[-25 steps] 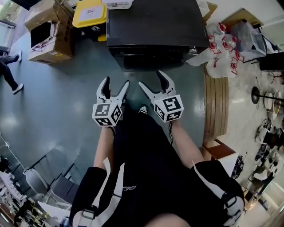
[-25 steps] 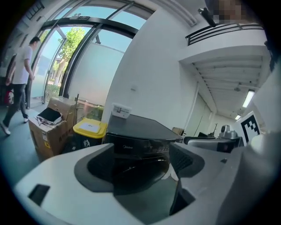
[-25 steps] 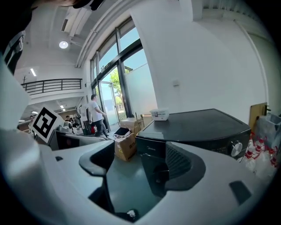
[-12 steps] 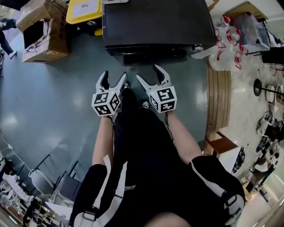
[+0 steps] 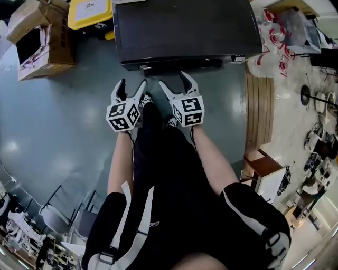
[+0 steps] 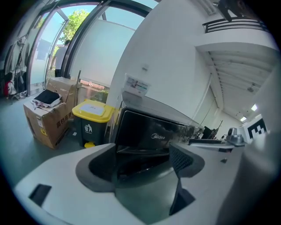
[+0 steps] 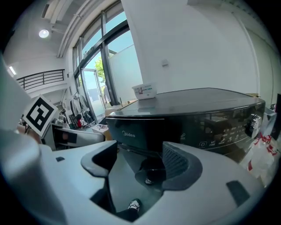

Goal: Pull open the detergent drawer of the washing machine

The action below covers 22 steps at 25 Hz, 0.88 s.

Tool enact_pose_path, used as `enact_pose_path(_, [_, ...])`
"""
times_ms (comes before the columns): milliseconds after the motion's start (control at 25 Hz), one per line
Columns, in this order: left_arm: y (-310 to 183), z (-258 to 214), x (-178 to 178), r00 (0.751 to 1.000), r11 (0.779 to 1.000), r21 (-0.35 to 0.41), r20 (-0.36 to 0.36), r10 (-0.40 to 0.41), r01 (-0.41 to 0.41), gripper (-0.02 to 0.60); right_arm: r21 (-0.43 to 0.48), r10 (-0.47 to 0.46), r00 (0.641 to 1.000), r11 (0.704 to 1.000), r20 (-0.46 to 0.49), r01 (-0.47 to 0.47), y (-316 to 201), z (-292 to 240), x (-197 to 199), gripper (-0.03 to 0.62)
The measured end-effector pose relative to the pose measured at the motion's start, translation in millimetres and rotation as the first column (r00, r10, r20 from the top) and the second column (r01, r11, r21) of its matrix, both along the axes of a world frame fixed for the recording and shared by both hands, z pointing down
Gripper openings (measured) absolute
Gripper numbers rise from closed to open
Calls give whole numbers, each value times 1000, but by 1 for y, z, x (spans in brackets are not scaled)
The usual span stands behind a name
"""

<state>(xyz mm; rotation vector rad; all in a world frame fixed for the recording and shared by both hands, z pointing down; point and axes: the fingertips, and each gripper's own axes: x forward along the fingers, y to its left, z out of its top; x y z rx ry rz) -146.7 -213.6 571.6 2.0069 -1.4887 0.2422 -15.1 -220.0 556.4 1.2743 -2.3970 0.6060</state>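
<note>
Detergent drawer front (image 6: 145, 132), a glossy black panel with a pale logo, sits closed and flush at the left end of the front strip of the black washing machine (image 5: 185, 26), which fills the upper middle of the head view. Just below the machine's front edge, both tools are held side by side over the grey-green floor (image 5: 63, 121), near the machine but touching nothing. The left hand-held gripper (image 5: 131, 87) has its jaws spread wide with nothing between them; its own view looks through the gap at the logo panel. The right hand-held gripper (image 5: 175, 84) is also open and empty: its jaws have just been closing a little, yet they stand well apart, and the machine's lit control markings show beyond them. A small white labelled tub (image 7: 144, 91) rests on the machine's top. At the upper left of the head view stand a yellow-lidded bin (image 5: 90, 11) and a brown cardboard box (image 5: 37, 39); white plastic bags with red print (image 5: 274, 50) lie at the upper right.
</note>
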Motion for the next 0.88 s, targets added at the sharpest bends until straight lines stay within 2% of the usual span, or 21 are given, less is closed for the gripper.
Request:
enact_pose_path(240, [-18, 23, -4, 999, 999, -49, -35, -9, 7, 385, -72, 27, 999, 997, 42, -24, -15, 22, -3, 333])
enact_pose_path(360, [-24, 32, -5, 998, 998, -68, -62, -19, 15, 385, -146, 50, 990, 989, 132, -31, -16, 33, -9, 328])
enact_pose_path(480, [-27, 40, -2, 987, 995, -91, -159, -40, 26, 385, -194, 66, 965, 981, 252, -17, -15, 39, -17, 327])
enact_pose_path(560, [-27, 46, -3, 981, 994, -103, -187, -55, 36, 385, -204, 69, 947, 979, 313, -3, -17, 42, -21, 325])
enact_pose_path(760, [-18, 61, -14, 987, 989, -135, -144, -76, 56, 385, -214, 74, 906, 977, 416, 18, -23, 50, -28, 327])
enact_pose_path(880, [-14, 64, -24, 989, 987, -146, -124, -85, 67, 385, -210, 91, 859, 978, 504, 20, -29, 51, -35, 334])
